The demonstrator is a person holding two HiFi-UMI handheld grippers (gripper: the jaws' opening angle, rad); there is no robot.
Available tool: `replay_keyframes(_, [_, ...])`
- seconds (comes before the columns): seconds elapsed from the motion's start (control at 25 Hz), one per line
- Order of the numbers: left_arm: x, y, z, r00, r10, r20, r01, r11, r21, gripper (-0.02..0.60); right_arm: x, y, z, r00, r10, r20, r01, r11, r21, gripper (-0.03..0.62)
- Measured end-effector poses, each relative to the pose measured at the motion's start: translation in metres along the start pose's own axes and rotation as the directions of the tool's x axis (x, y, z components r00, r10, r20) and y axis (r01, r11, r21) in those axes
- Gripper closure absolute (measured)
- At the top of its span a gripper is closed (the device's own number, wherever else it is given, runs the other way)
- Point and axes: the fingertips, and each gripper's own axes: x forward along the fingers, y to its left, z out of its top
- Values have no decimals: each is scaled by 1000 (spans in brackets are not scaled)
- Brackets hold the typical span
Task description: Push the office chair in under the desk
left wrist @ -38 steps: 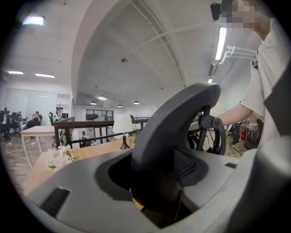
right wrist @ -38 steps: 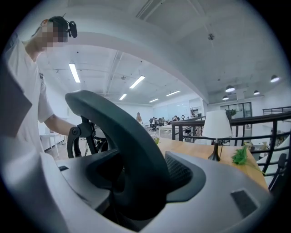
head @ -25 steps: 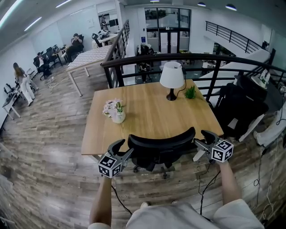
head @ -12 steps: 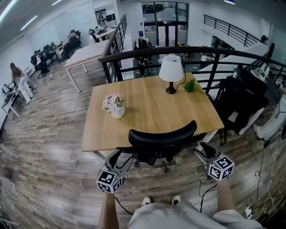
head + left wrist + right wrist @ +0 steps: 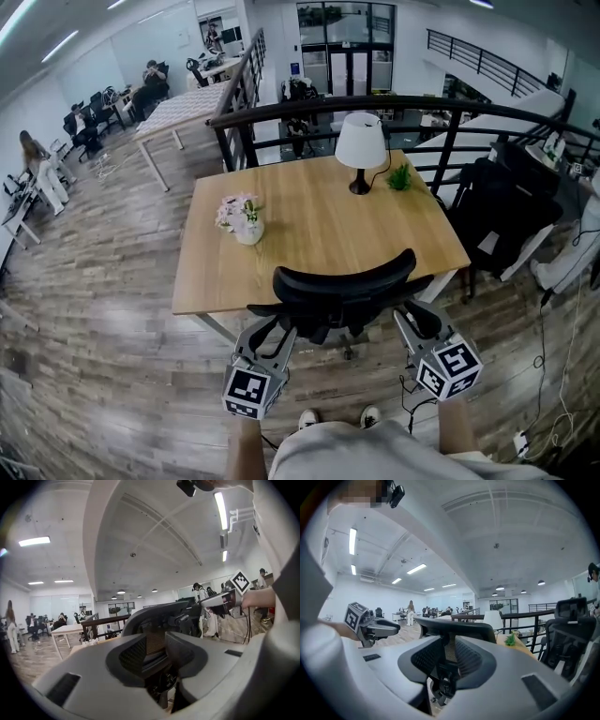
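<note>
Both jaws, just closing empty, behind office chair (image 5: 343,277).

Straight ahead of both pairs of jaws the office chair (image 5: 345,281) fills the way with its backrest, and the desk (image 5: 309,220) edge lies just beyond it. The left gripper (image 5: 272,330) and right gripper (image 5: 417,319) have just been narrowing their jaws, and nothing is between them. Outward of the left jaws the wooden floor (image 5: 112,375) is free. Outward of the right jaws stands a black chair (image 5: 502,225).
</note>
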Motion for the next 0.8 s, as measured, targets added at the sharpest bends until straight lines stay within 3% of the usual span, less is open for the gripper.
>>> replay_keyframes(0.08, [5,-8,9,1000,-9,5,9,1000,21,471,1,9,6,1000,3,9,-3,1000,-2,485])
replay_keyframes(0.24, [14,-19,25,1000,-19,16,18,997,71,483,7,23,15,1000,23,8,-23,1000,-6,496])
replay_keyframes(0.52, [23,-35,40,999,-39,28,39,999,19,572,9,32,18,999,3,-40,-4,1000,-16,571])
replay_keyframes(0.8, [24,-42,42,999,-43,24,43,999,-1,572,9,32,12,997,-6,-77,4,999,-35,572])
